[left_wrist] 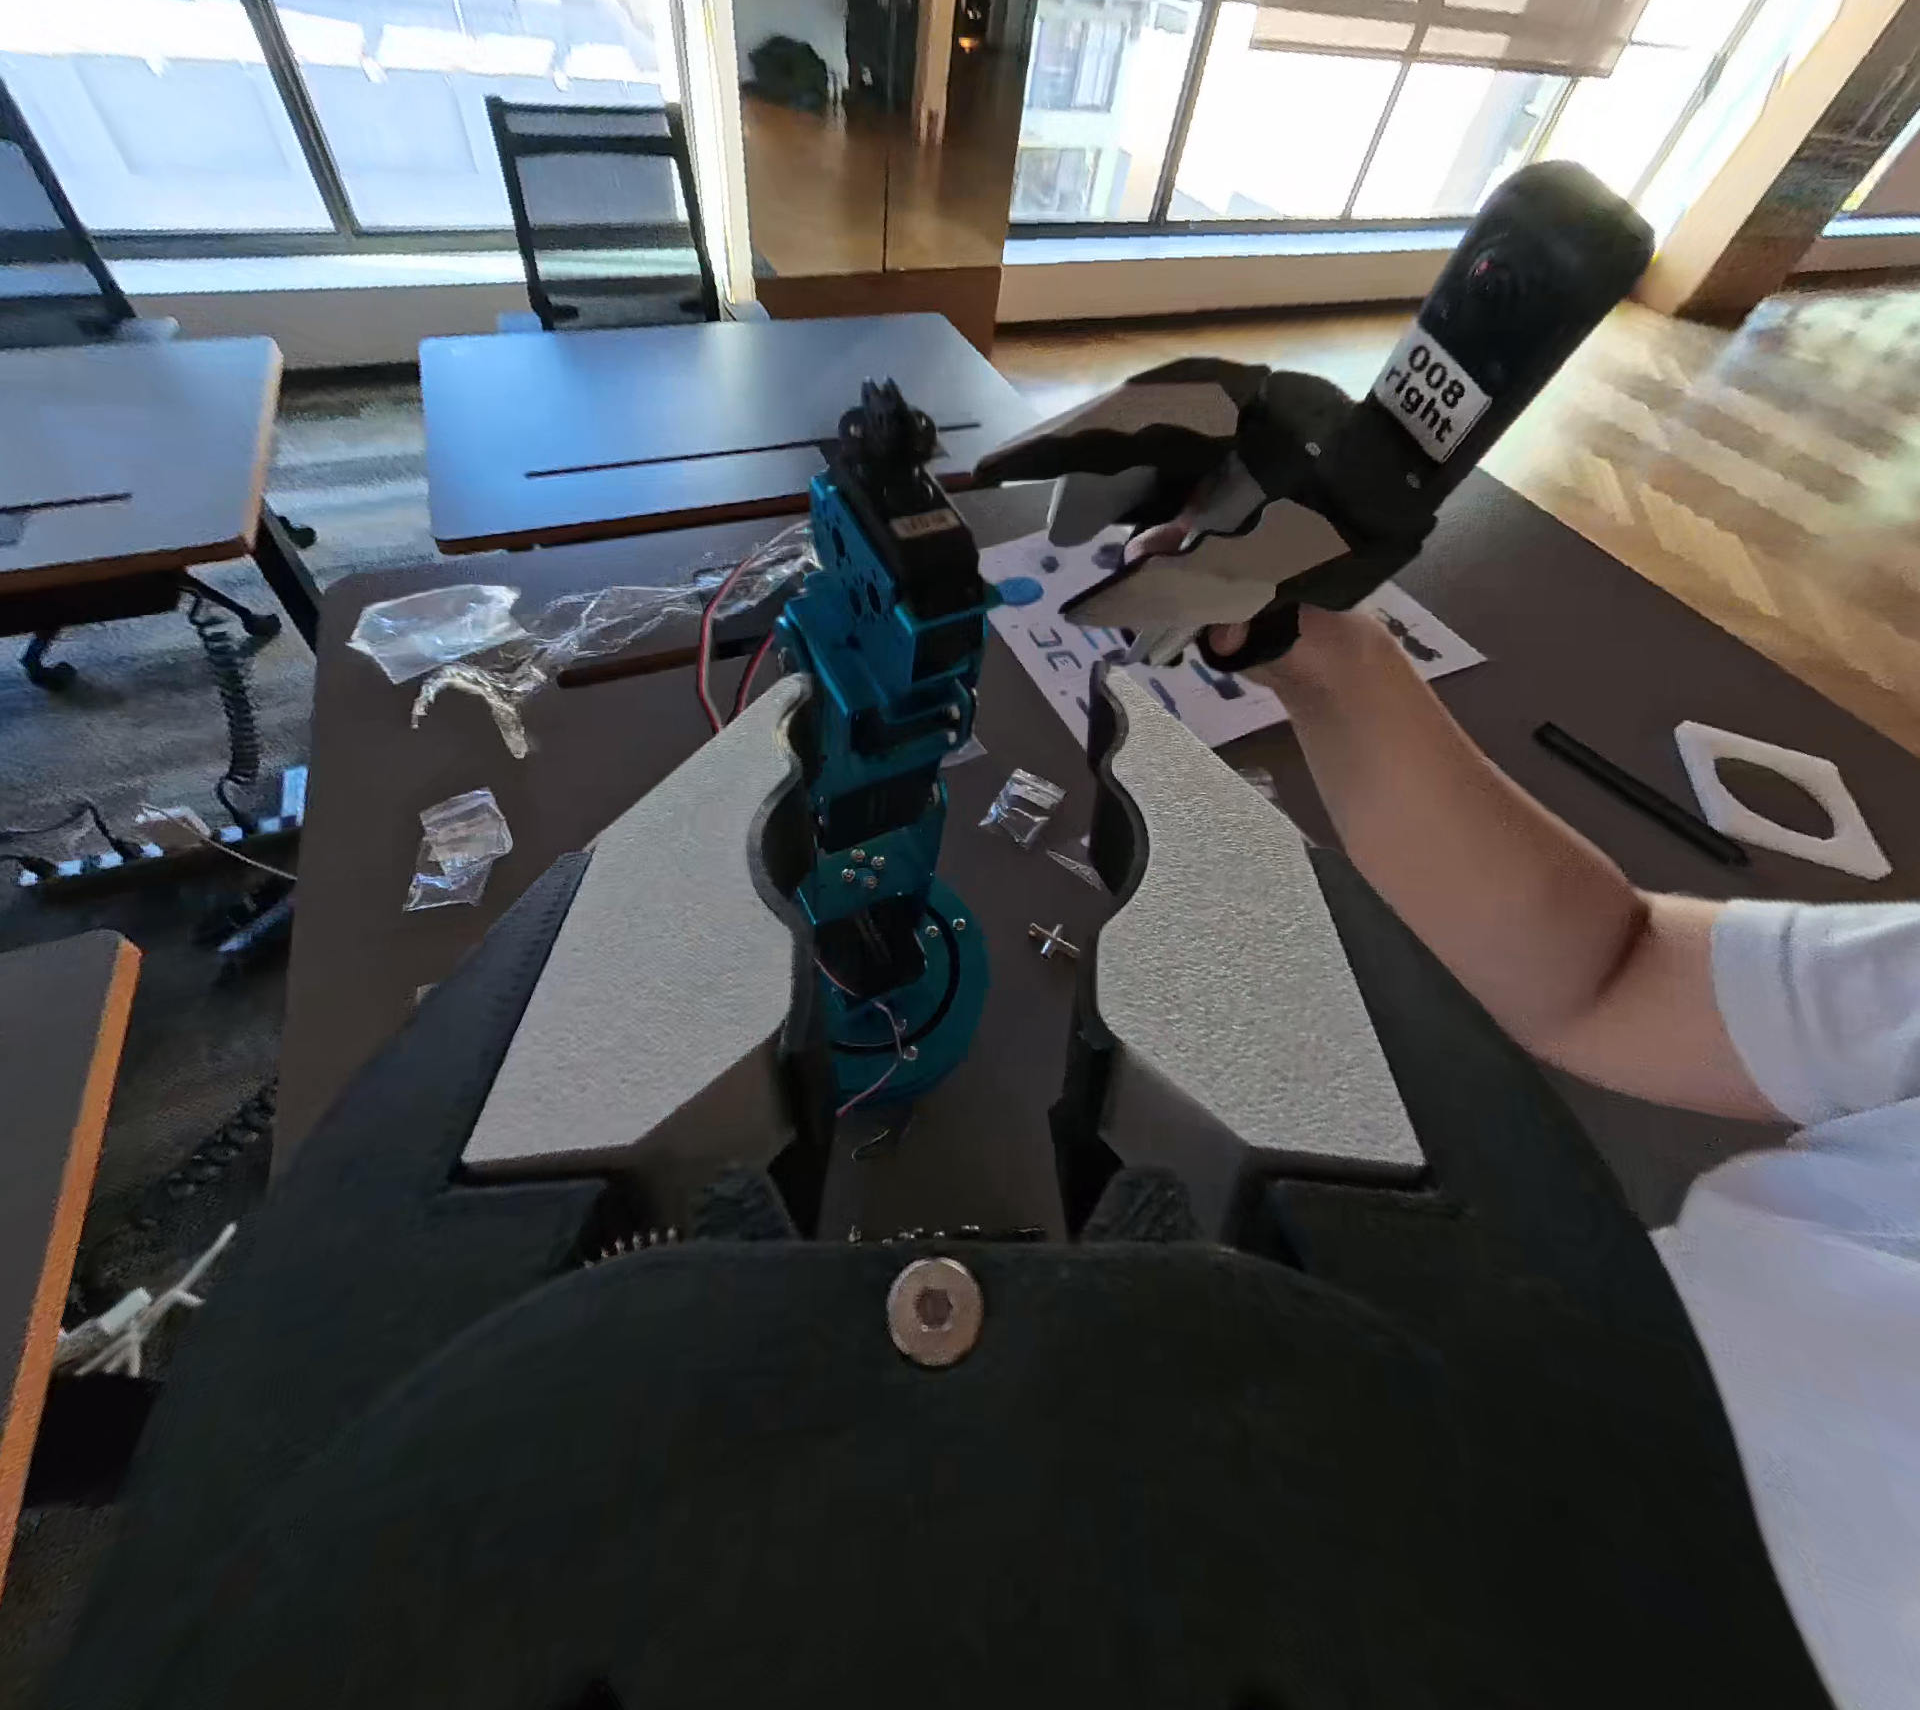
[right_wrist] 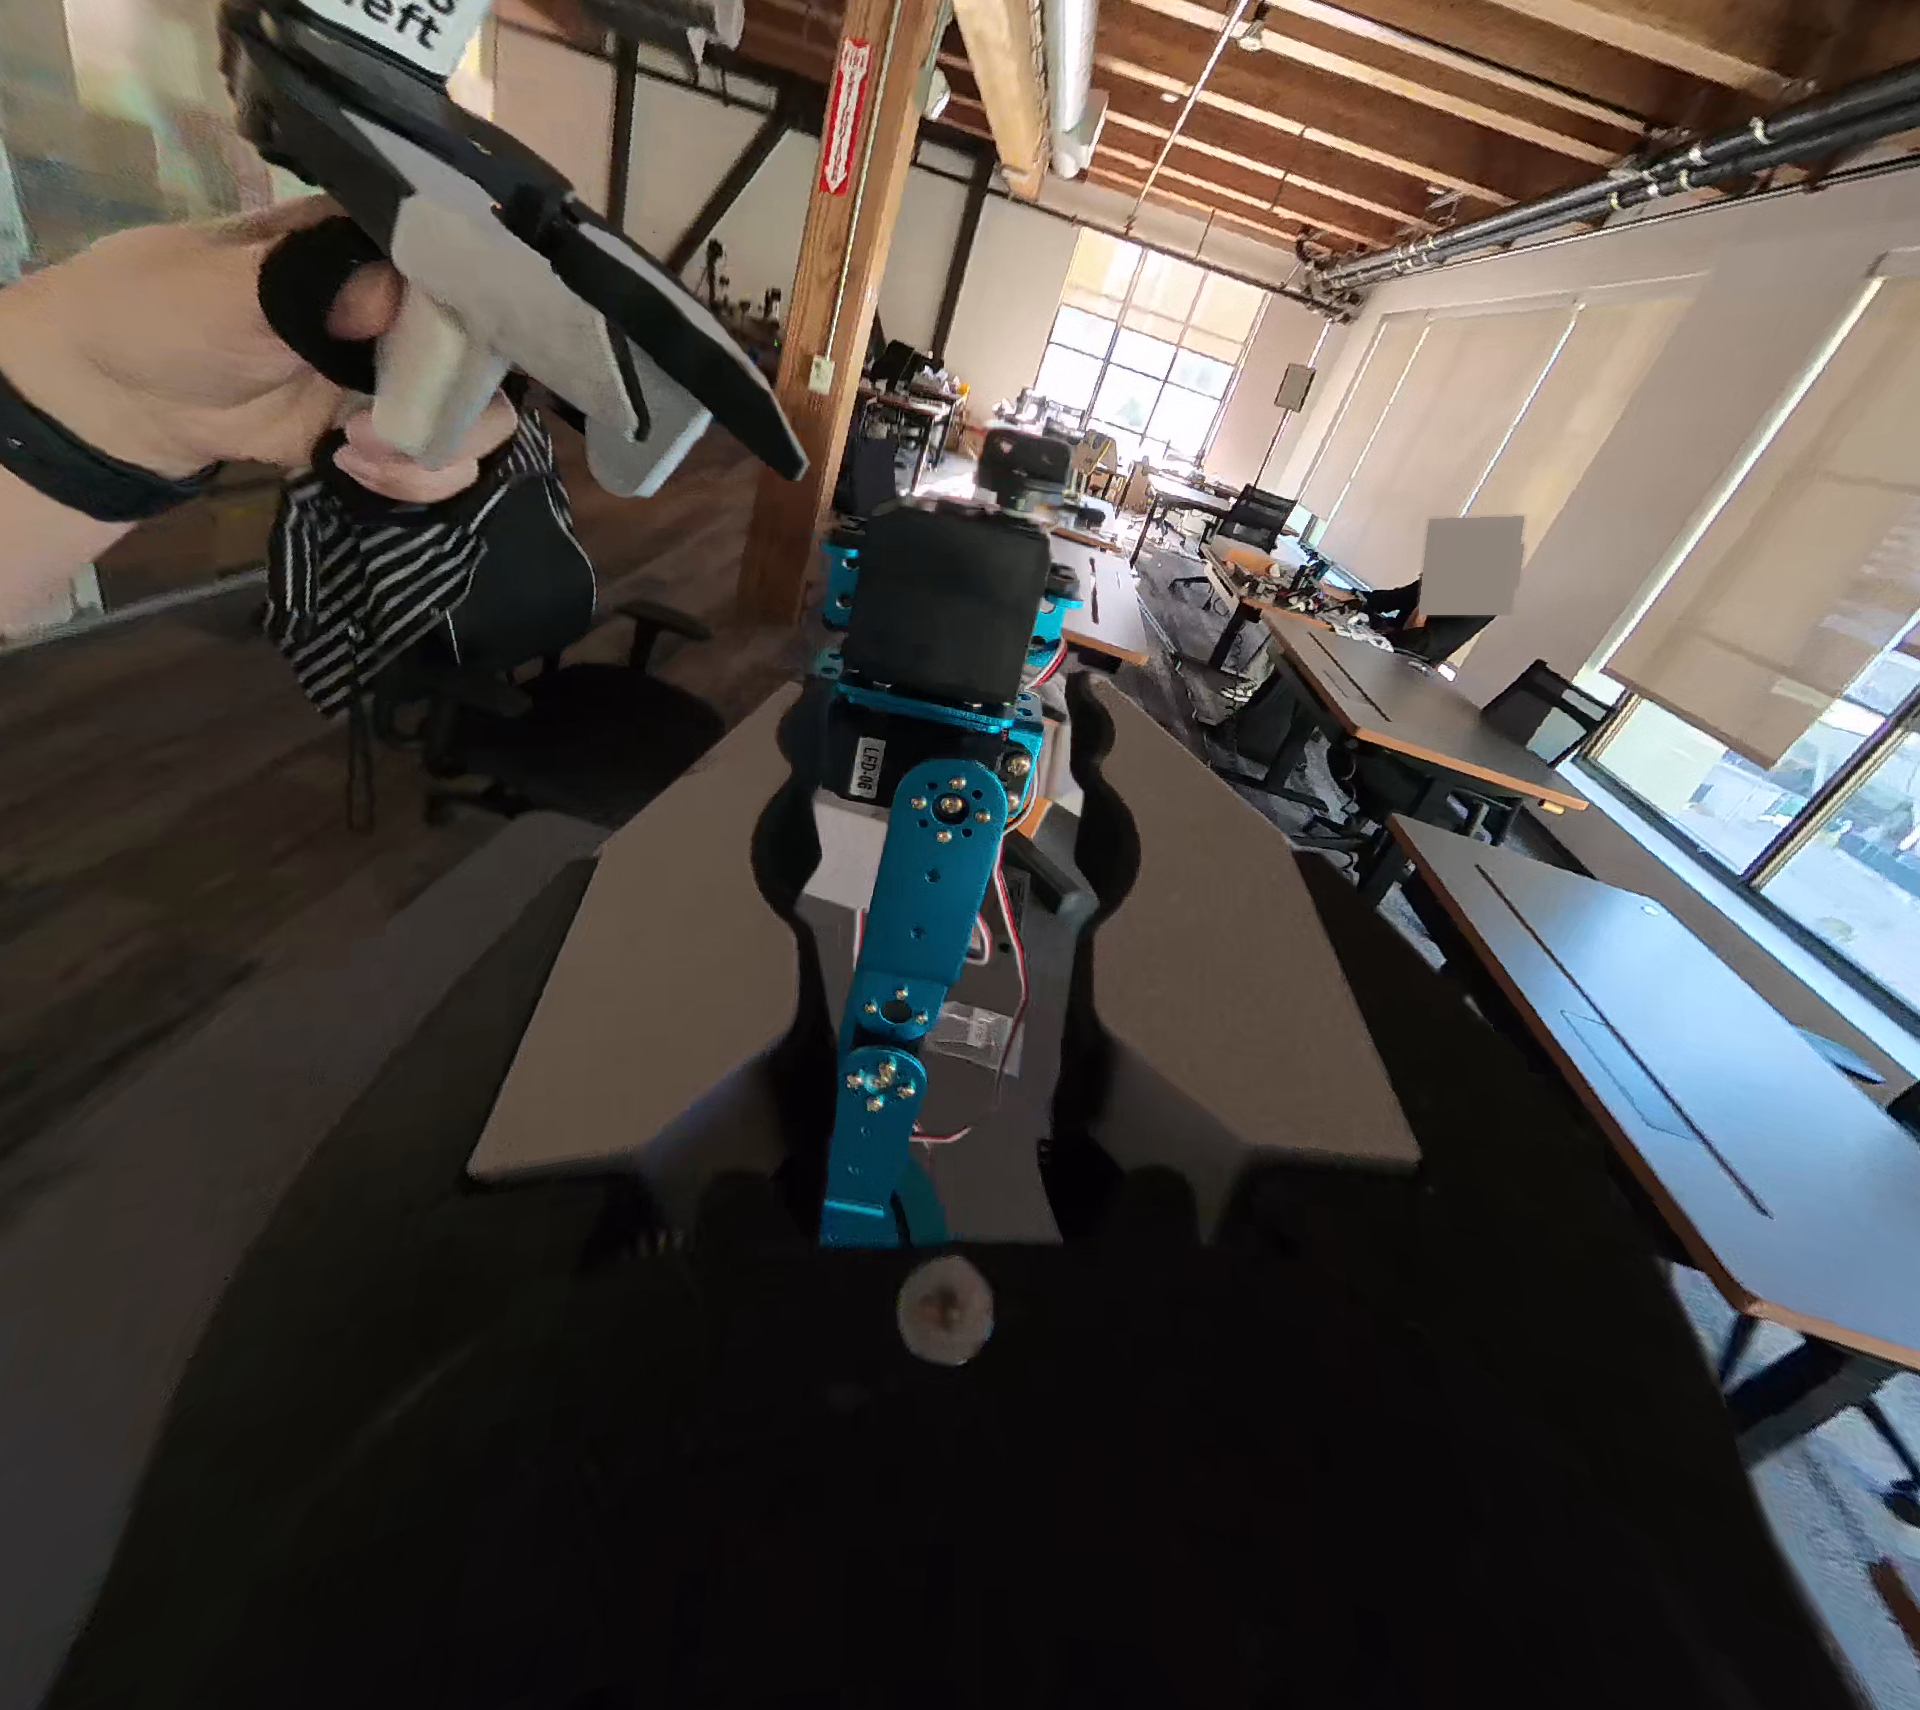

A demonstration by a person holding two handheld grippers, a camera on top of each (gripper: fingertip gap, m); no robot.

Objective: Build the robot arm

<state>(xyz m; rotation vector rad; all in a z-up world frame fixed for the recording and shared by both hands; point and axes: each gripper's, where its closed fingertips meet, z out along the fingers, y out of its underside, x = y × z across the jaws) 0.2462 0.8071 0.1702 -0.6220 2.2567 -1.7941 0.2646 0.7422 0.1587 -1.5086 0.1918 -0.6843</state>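
Note:
A small blue metal robot arm (left_wrist: 883, 725) with black servos stands upright on its round base on the dark table (left_wrist: 1558, 621). My left gripper (left_wrist: 948, 689) is open; the arm shows in the gap between its fingers, close to the left finger, and I cannot tell if it touches. My right gripper (left_wrist: 1023, 543) is open just right of the arm's top servo. In the right wrist view the arm (right_wrist: 914, 933) stands between the open right fingers (right_wrist: 932, 699). The left gripper (right_wrist: 722, 471) hovers up and to the left of the arm.
Empty clear plastic bags (left_wrist: 436, 632) lie left of the arm, and a small one (left_wrist: 1023, 808) lies to its right. A printed sheet (left_wrist: 1195, 684), a black rod (left_wrist: 1631, 793), a white foam frame (left_wrist: 1777, 798) and a small metal cross piece (left_wrist: 1051, 941) lie on the table. Desks (left_wrist: 675, 413) and chairs stand beyond. The tips of one gripper are about 8 cm away from the tips of the other.

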